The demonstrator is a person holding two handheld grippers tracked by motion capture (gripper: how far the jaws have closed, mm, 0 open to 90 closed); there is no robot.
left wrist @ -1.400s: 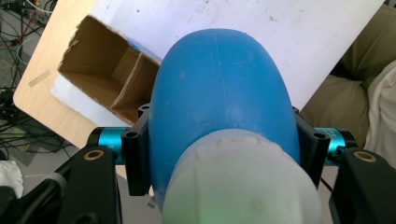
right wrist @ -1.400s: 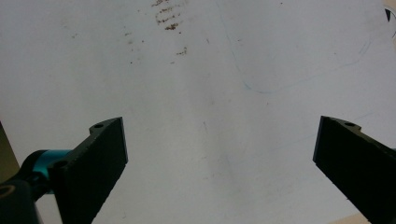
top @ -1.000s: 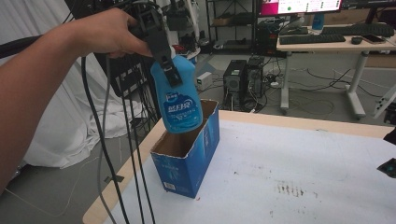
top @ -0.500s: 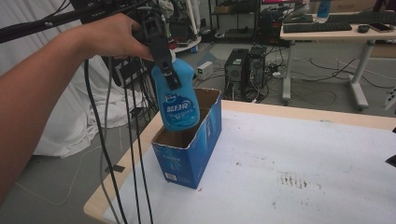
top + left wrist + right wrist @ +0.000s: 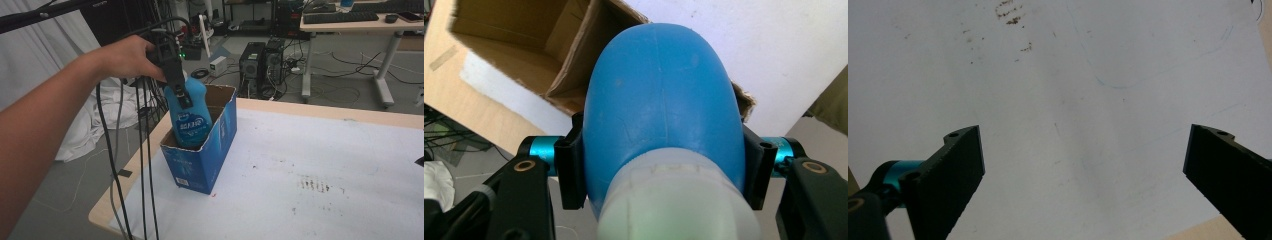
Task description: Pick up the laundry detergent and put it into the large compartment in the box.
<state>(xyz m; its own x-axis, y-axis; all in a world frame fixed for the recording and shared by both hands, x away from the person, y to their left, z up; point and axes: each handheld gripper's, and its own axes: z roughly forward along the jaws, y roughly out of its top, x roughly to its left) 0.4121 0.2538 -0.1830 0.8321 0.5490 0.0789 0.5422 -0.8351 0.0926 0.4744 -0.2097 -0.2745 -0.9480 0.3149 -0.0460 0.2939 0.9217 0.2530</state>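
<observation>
L gripper point(image 5: 184, 95) was clamped on the bottle point(image 5: 189, 117), jaws pinching its upper shoulder just below the white cap point(image 5: 674, 200). In the L gripper view the jaws pressed flat on both sides of the blue body, no visible denting. The bottle stood roughly upright, its lower part down inside the open box point(image 5: 202, 155), upper half above the rim. The box sat at the table's point(image 5: 325, 165) near-left corner, close to the left edge; inside looked empty apart from the bottle, though the bottom was hidden.

R gripper point(image 5: 1083, 165) was spread wide, holding nothing, over bare white tabletop w/ a few brown specks.

Handling, my guess: rigid-ish plastic bottle, smooth and curved, so prob slippery under flat pads; the shoulder taper could let it slide downward if the squeeze eased. Fill level can't be told, the plastic is opaque; if full it'd be fairly heavy and swing from a top grip. Best hold is where it's held, the narrower shoulder under the cap, or across the flatter label faces. Box is thin cardboard, light, could tip or skid if the bottle bumped a wall.
</observation>
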